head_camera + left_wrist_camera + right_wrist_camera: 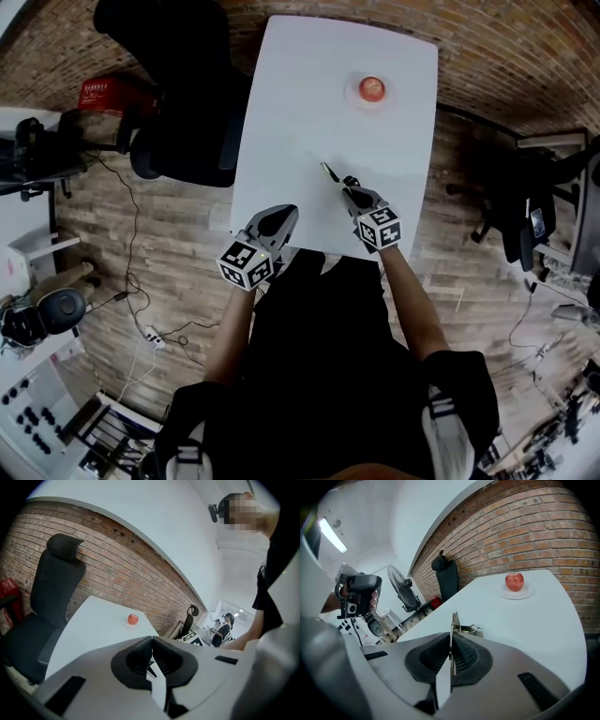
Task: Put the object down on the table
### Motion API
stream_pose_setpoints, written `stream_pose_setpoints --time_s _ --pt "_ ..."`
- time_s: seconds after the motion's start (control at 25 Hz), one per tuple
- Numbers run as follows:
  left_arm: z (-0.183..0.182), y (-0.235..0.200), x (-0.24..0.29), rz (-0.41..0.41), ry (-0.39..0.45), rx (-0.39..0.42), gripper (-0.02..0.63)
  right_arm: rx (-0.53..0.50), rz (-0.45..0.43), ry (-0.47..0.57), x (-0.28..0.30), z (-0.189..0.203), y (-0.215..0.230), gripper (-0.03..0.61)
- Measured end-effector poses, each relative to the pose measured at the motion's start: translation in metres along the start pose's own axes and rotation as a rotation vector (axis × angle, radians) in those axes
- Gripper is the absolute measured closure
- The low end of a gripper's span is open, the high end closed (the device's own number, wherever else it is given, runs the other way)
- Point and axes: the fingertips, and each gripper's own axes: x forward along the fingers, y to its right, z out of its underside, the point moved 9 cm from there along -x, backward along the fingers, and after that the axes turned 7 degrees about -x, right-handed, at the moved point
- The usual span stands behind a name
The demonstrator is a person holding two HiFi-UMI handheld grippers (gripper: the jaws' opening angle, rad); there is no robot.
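Note:
My right gripper (pixel 349 185) is over the near right part of the white table (pixel 309 112), shut on a thin metal blade (pixel 329 172) that looks like a small knife. In the right gripper view the blade (pixel 453 620) stands edge-on between the pads and sticks out past the right gripper (pixel 452 641). My left gripper (pixel 278 217) hovers at the table's front edge, shut with nothing in it; its pads meet in the left gripper view (pixel 151 641). A red apple (pixel 372 89) sits on a small plate (pixel 527 594) at the far right of the table.
A black office chair (pixel 183 94) stands against the table's left side, with a red box (pixel 108 94) behind it. Cables (pixel 141 309) trail over the wooden floor at the left. Another chair (pixel 525 216) stands to the right. A hand holds a device (pixel 358 595) in the right gripper view.

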Motion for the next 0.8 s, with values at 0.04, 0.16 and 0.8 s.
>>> stream_pose_setpoints --time_s 0.04,0.16,0.8 --pt "0.001 0.0 -0.001 -0.003 0.002 -0.003 0.592 0.002 0.002 -0.006 0.002 0.001 0.002 0.577" --pt "0.003 0.0 -0.002 -0.011 0.005 -0.012 0.592 -0.002 0.007 -0.027 0.007 0.003 0.007 0.577" --pt "0.012 0.0 -0.001 -0.021 0.013 -0.043 0.592 0.021 -0.019 -0.069 0.03 0.007 0.012 0.572"
